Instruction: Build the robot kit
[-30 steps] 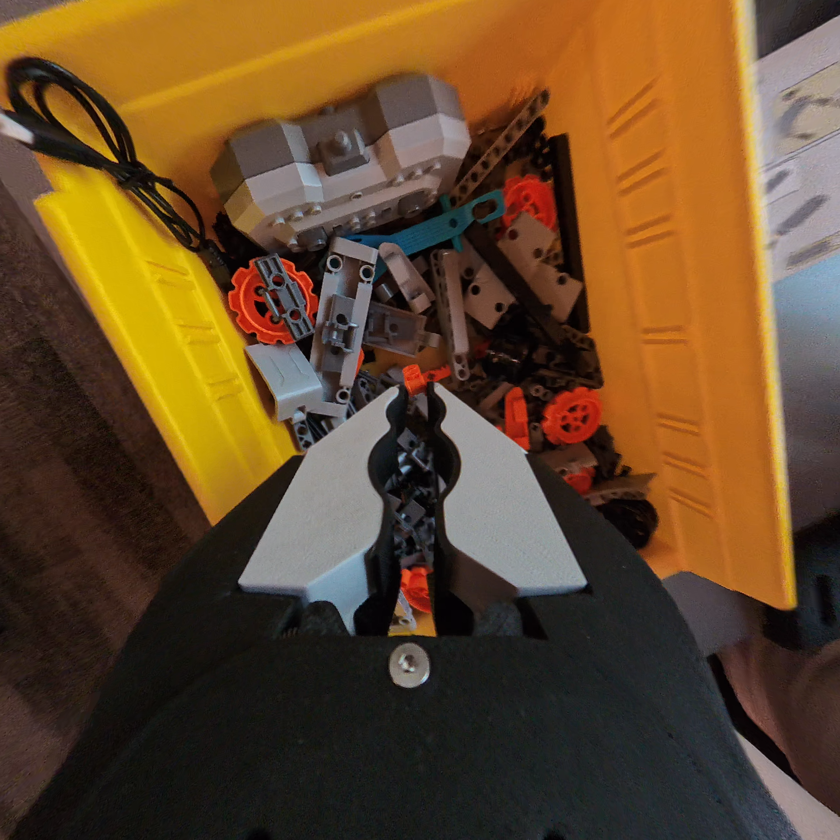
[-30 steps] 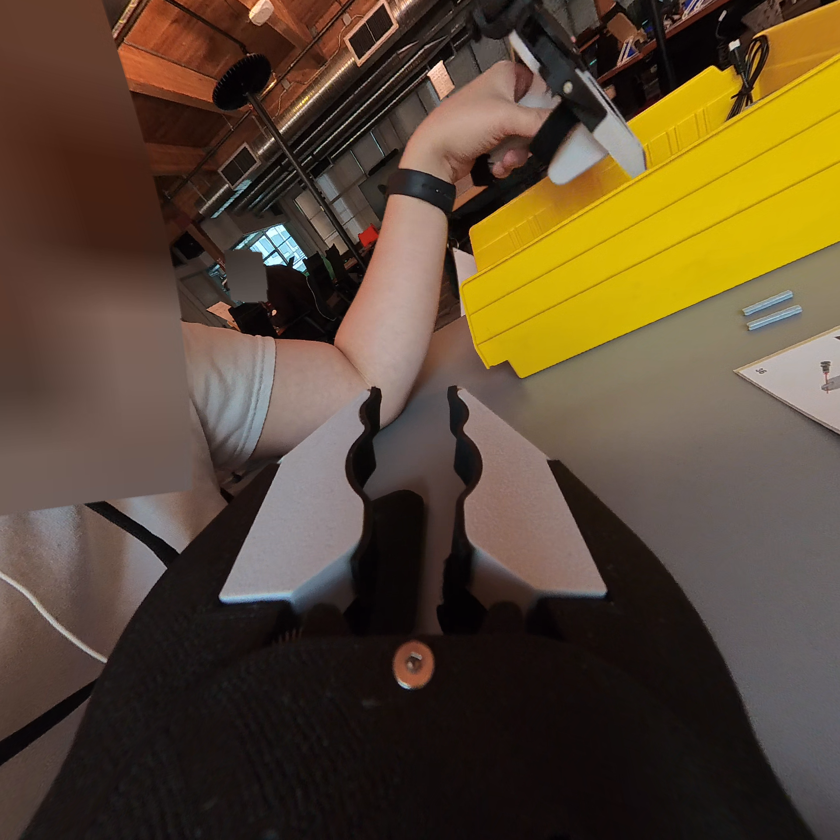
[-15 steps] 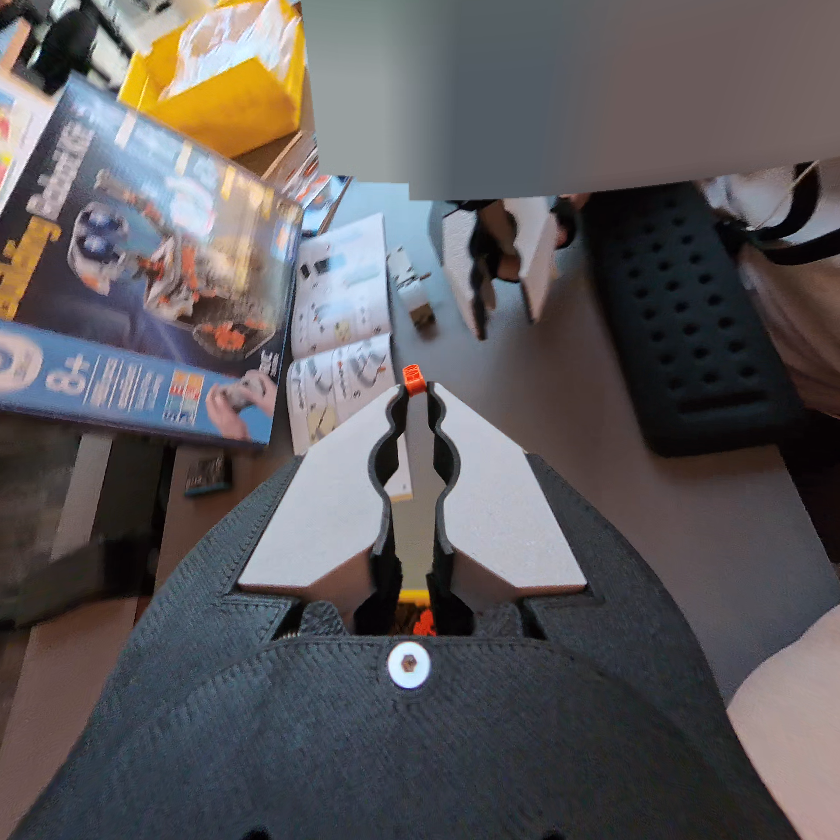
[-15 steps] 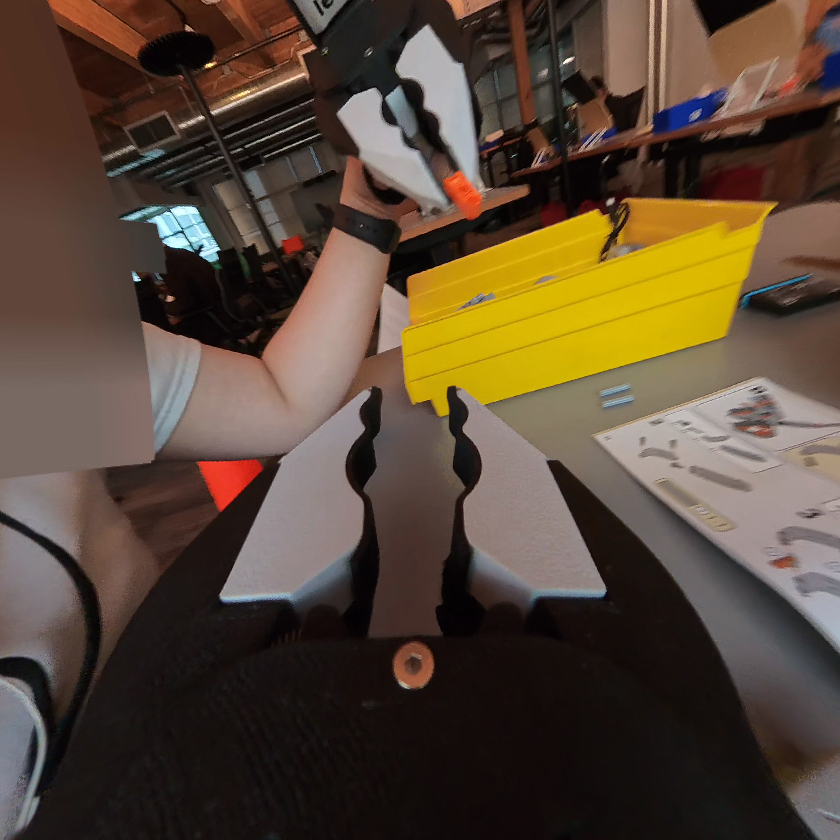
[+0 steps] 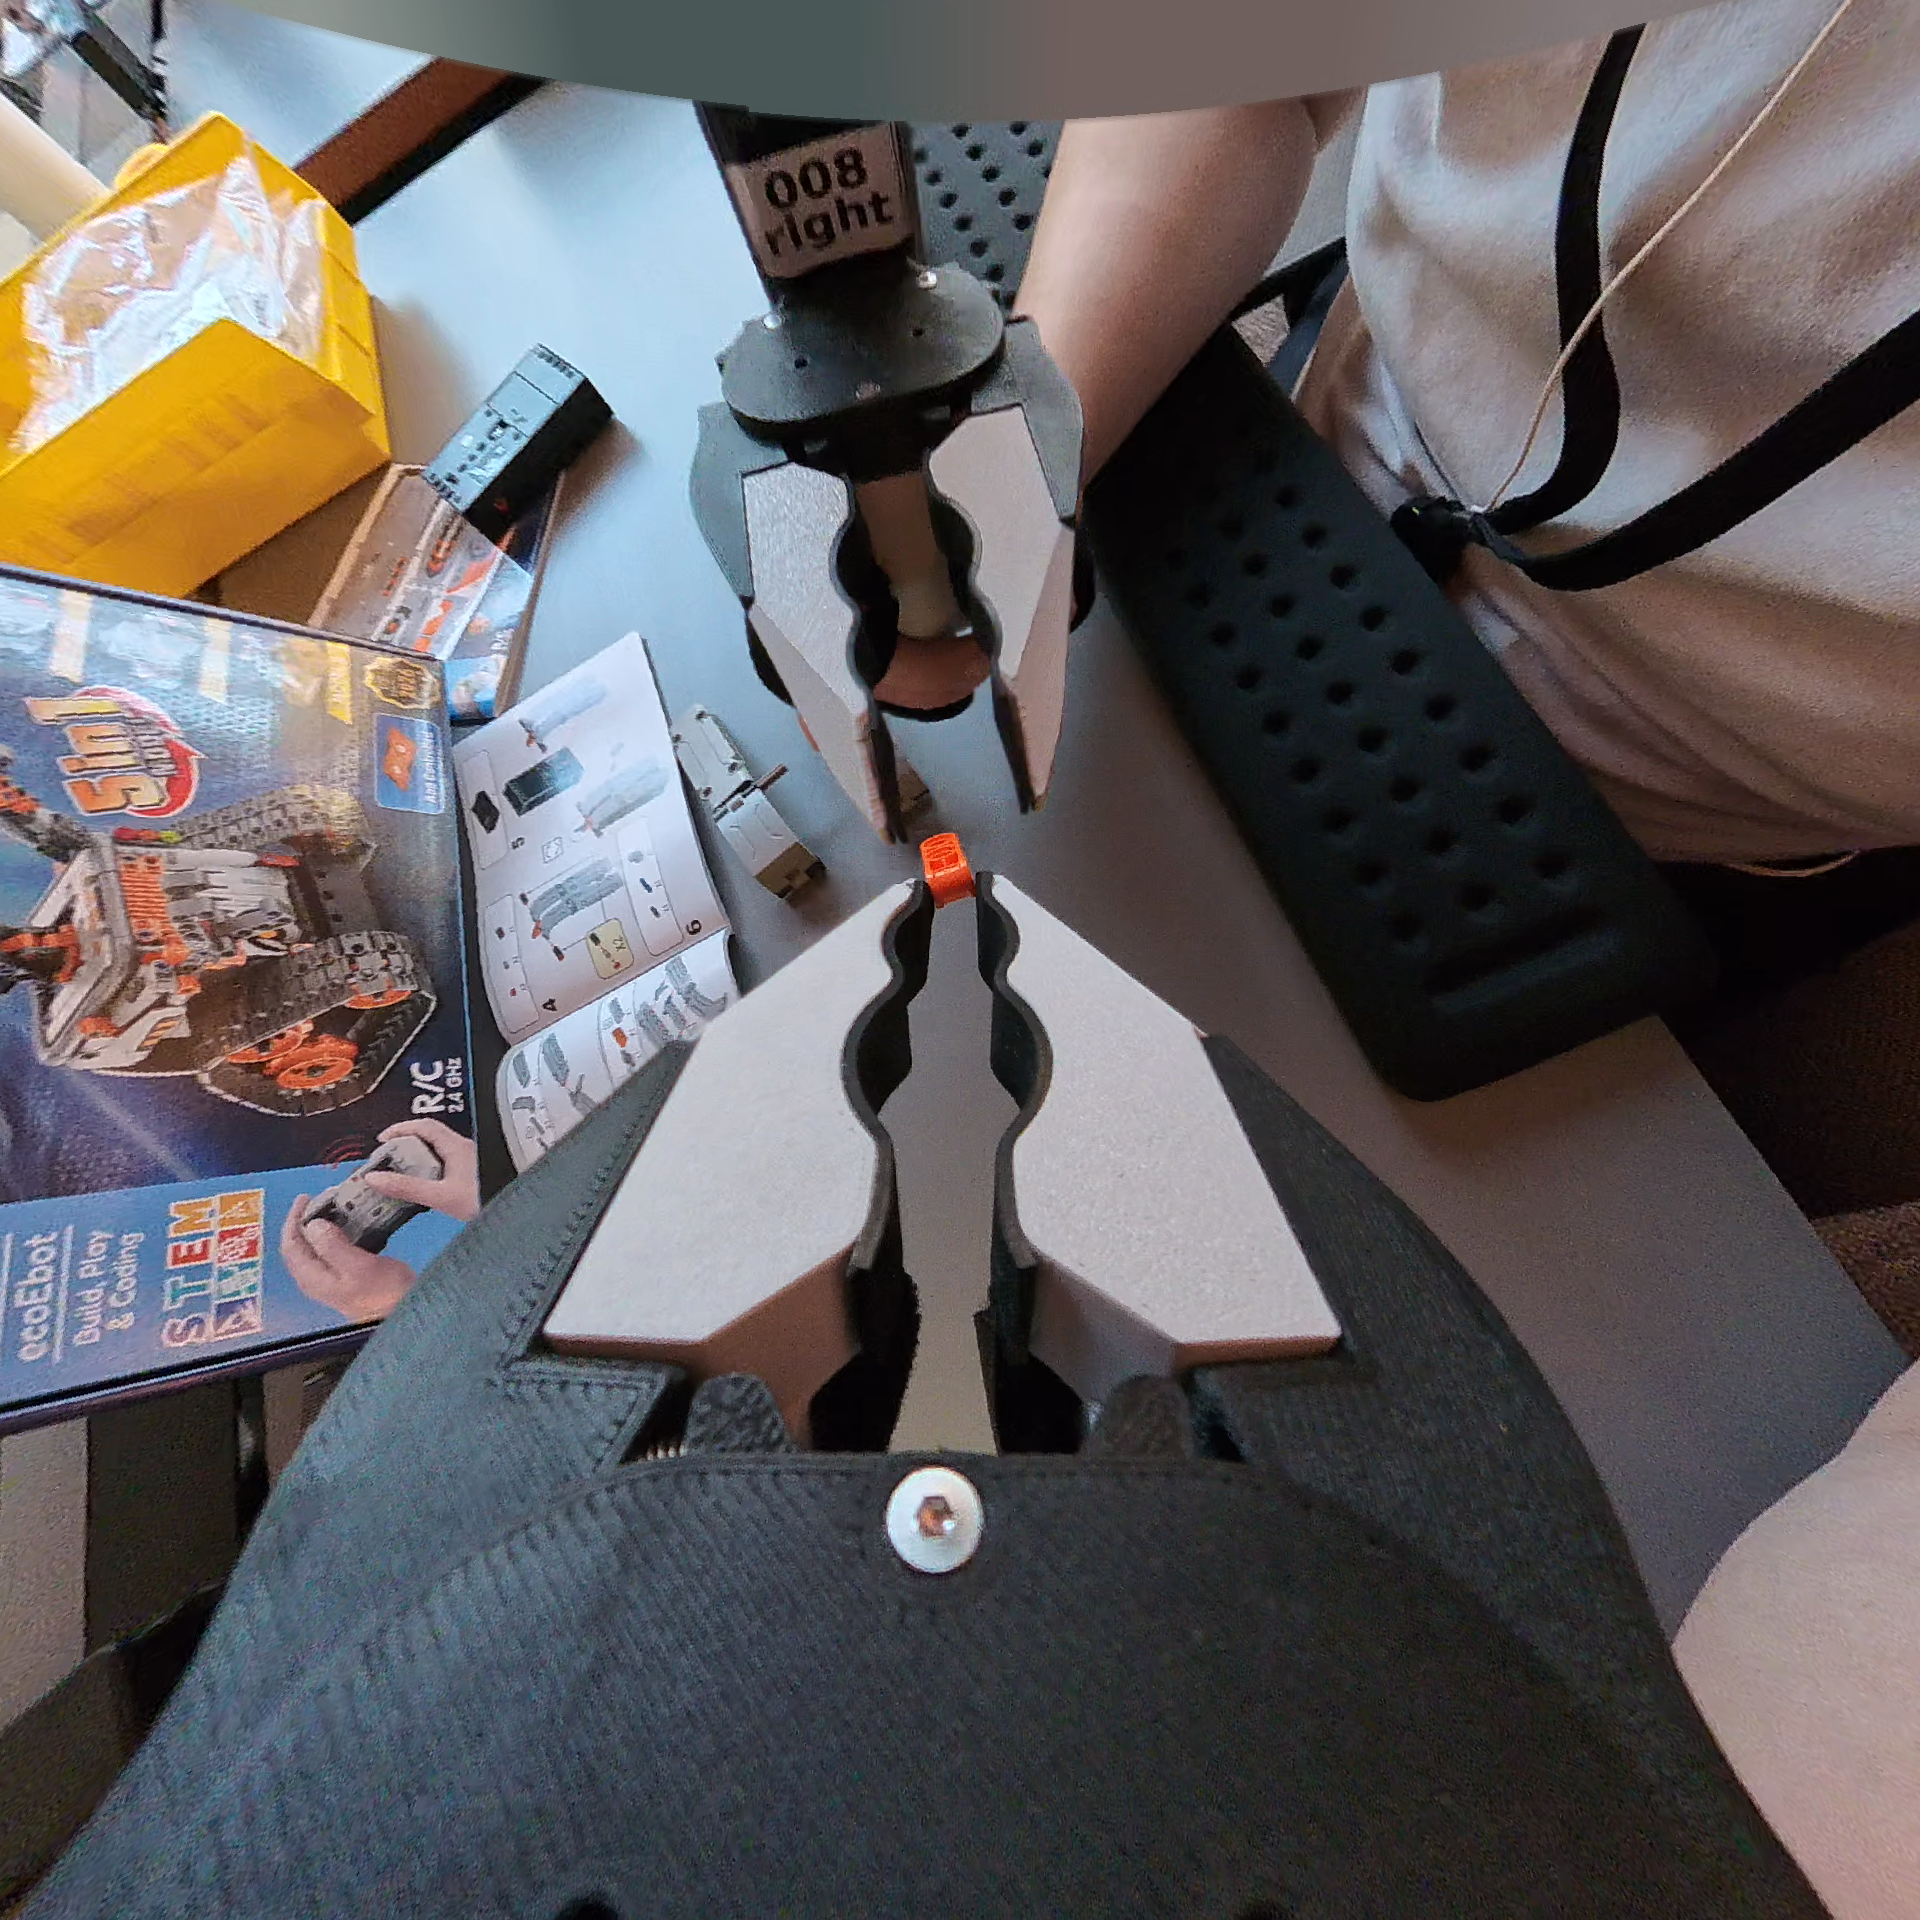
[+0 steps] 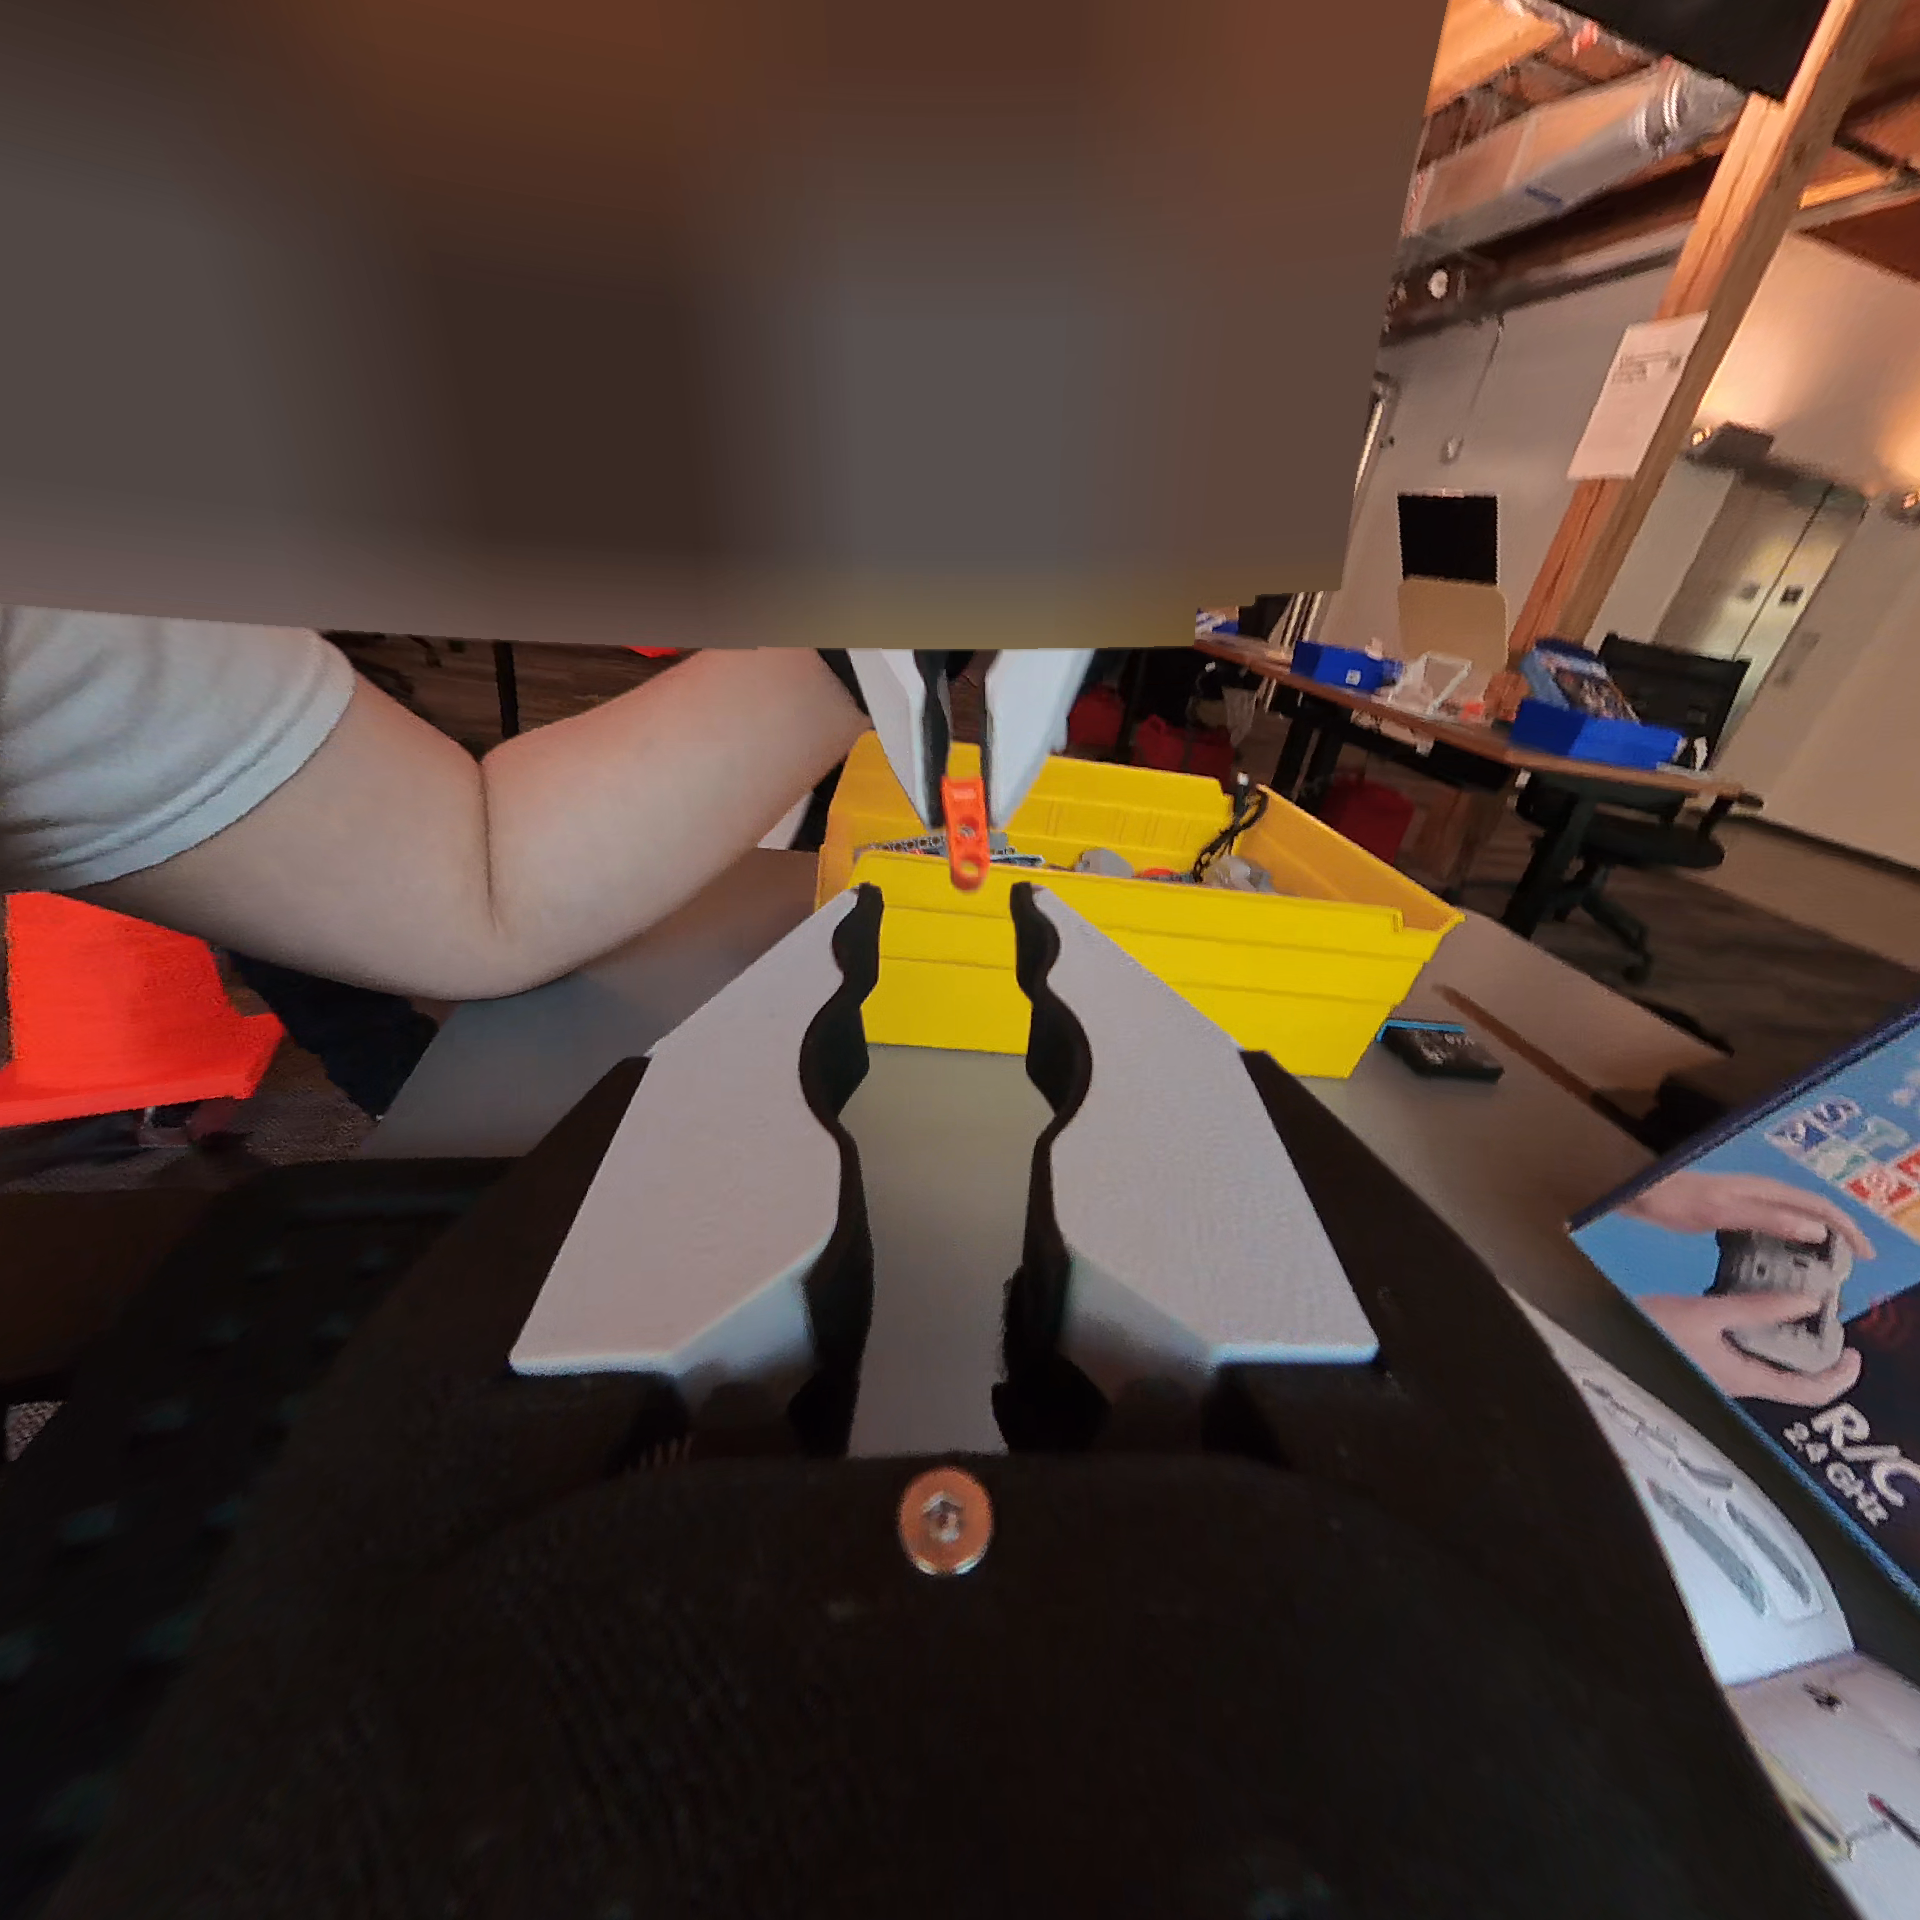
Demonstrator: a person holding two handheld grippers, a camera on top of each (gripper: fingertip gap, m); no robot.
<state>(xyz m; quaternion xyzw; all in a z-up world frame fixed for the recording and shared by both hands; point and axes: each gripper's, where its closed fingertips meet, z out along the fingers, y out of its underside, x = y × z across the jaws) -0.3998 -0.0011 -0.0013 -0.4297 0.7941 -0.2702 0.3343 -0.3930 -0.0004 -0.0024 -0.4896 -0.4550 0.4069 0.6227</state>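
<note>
Pinched at the tips of the left gripper [image 5: 948, 896], a small orange piece [image 5: 943, 871] is held above the grey worktop [image 5: 1351, 1195], facing the right gripper [image 5: 954, 805], whose fingers [image 5: 821, 634] are spread and empty; a firm pinch is judged necessary.

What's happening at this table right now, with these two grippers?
A person holds a gripper in each hand above a grey table. The left gripper is shut on a small orange connector piece, pointing it at the right gripper, which is open and empty just beyond it. An instruction booklet, a kit box and a yellow bin of parts lie nearby.
</note>
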